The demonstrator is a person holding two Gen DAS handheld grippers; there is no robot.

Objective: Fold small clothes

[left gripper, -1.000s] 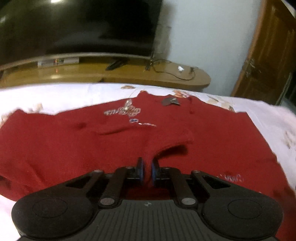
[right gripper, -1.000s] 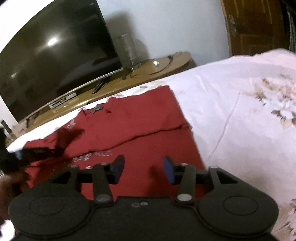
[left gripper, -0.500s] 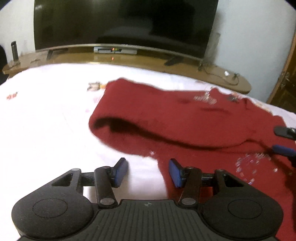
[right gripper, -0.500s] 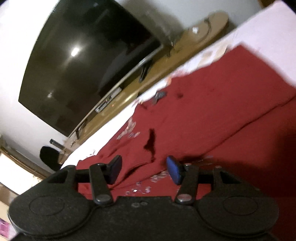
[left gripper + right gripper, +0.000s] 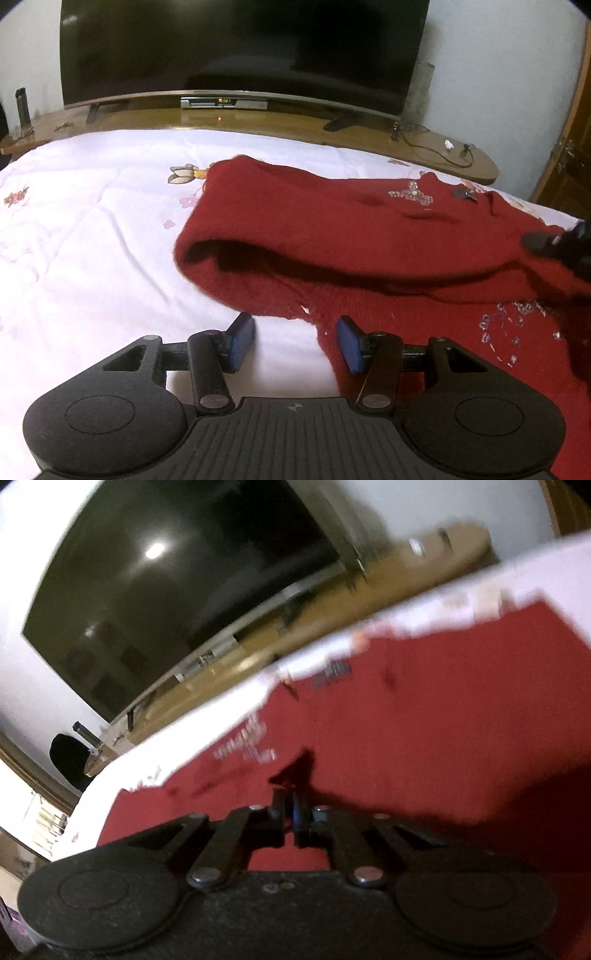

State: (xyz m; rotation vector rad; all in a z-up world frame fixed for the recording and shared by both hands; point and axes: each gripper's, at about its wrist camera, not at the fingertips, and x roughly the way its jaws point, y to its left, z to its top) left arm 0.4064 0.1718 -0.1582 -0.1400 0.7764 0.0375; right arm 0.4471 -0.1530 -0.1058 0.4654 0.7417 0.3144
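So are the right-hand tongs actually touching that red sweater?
Touching. In the right wrist view the right tongs have just closed, pinching a fold of the red sweater between the pads, the knit bunching up right at the tips.

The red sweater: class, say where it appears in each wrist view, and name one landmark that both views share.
Left wrist: the red sweater fills centre and right, folded over on the white bedsheet.
Right wrist: it fills the right and lower centre, blurred.
Shared landmark: the dark television behind the bed.
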